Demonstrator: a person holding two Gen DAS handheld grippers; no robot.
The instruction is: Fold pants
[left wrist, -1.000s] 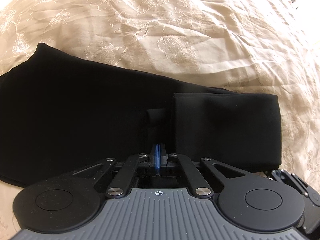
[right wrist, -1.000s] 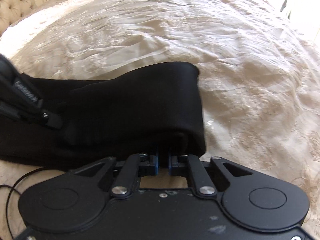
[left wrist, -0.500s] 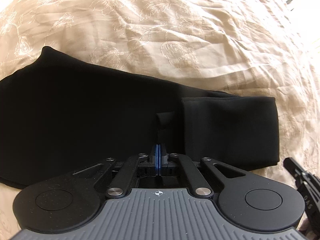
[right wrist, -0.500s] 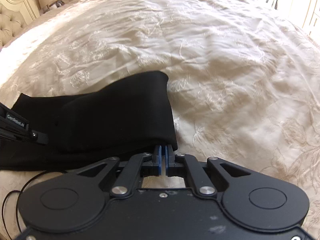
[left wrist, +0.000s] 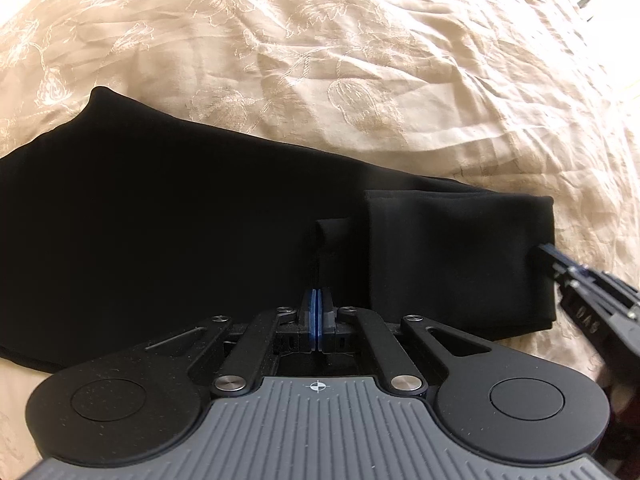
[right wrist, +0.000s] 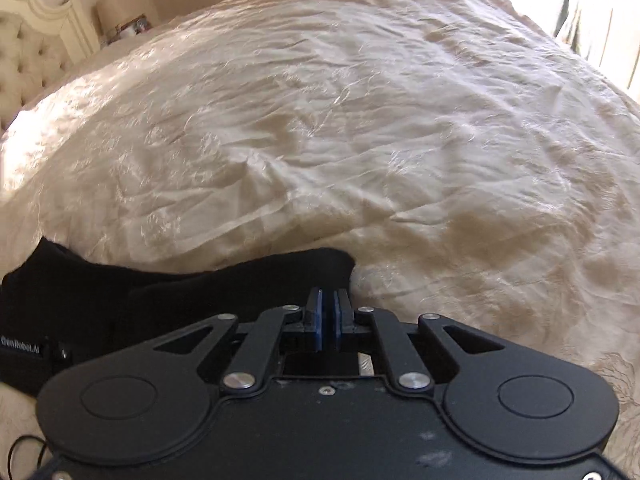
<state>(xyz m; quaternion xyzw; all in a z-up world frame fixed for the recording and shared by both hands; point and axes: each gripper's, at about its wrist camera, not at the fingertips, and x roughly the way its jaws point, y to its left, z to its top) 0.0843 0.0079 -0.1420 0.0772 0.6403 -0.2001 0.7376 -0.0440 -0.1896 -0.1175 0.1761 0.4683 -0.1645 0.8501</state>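
On the cream embroidered bedspread (left wrist: 400,60) the black pants (left wrist: 180,220) lie lengthwise along the near edge, doubled leg on leg, with the right end already turned back over itself into a thicker pad (left wrist: 460,256). That first fold looks done, and the moment reads as the pause between folds. The left gripper (left wrist: 316,318) points steeply down at the middle of the cloth, its blue pads pressed together; whether any fabric is caught between them I cannot tell, since the tips sit against black cloth. The right gripper (right wrist: 329,318) is at the folded right end, its jaws opening with a narrow gap showing and nothing between the pads, so it seems to be letting go of the edge it laid down. In the left view its tip (left wrist: 560,264) shows just beside that end. My guess is the next move calls for taking hold of the folded end with both claws and carrying it left over the long remaining stretch, keeping the layers square.
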